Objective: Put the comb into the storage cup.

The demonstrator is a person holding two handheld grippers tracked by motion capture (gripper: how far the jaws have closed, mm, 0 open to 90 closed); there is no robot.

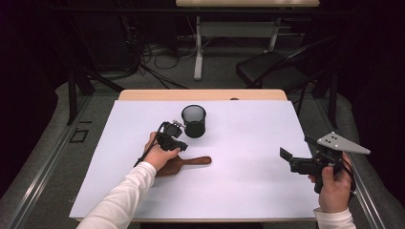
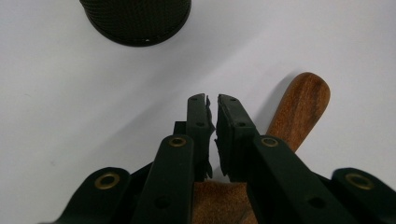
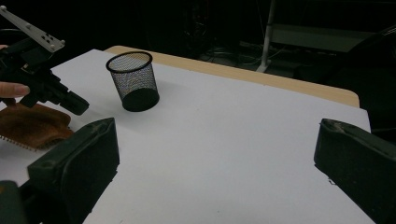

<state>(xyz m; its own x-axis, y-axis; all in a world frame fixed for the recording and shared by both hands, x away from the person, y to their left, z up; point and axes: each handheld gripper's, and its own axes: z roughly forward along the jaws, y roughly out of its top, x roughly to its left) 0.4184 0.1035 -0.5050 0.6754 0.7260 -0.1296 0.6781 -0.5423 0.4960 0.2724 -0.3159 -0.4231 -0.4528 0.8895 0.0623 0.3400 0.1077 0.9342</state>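
On a white table point(image 1: 248, 124), reached for the wooden brush point(image 2: 299, 112), at 6 o'clock from the mesh cup point(image 1: 194, 121). Held left gripper point(image 2: 212, 100) over it, jaws almost together, pinching nothing. Held right gripper point(image 1: 297, 149) spread wide. Next, probably: open up, go lower, pinch the brush.

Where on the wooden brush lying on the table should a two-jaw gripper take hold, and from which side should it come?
Grip the narrow handle of the wooden brush, coming from above with the jaws across its width. The brush lies flat on the white table, its handle pointing right in the high view, and the handle is slimmer than the broad head. The left gripper, jaws nearly shut, sits over the head.
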